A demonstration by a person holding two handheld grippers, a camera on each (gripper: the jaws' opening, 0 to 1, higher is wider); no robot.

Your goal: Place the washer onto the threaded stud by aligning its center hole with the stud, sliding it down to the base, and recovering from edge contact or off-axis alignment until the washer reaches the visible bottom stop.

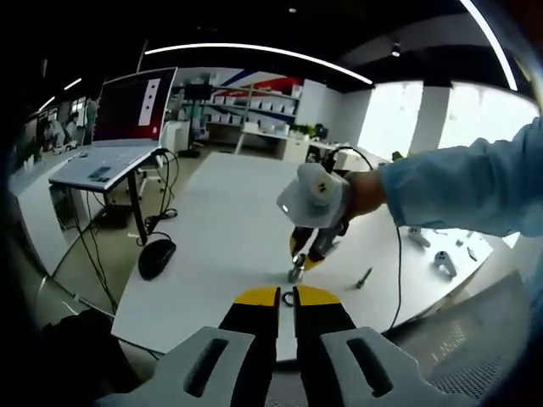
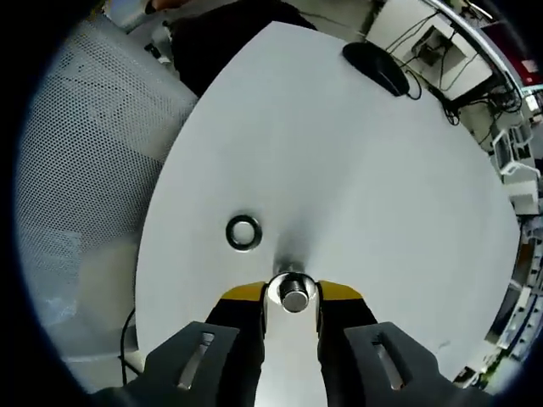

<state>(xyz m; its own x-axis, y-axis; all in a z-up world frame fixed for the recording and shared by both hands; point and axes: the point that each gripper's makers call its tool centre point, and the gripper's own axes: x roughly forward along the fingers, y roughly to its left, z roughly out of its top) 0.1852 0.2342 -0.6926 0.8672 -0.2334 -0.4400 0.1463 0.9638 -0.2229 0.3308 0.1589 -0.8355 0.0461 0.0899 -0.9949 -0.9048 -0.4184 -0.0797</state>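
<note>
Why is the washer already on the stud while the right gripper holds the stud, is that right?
Not quite. The washer lies flat on the table, apart from the stud. The right gripper does hold the stud. The right gripper view shows it.

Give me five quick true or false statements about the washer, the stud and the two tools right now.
1. The washer lies flat on the white table. True.
2. The washer is already on the stud. False: it lies beside it, apart.
3. The right tool is clamped around the stud. True.
4. The left tool grips the washer. False: its jaws are together, the washer just ahead.
5. A computer mouse sits on the table. True.
</note>
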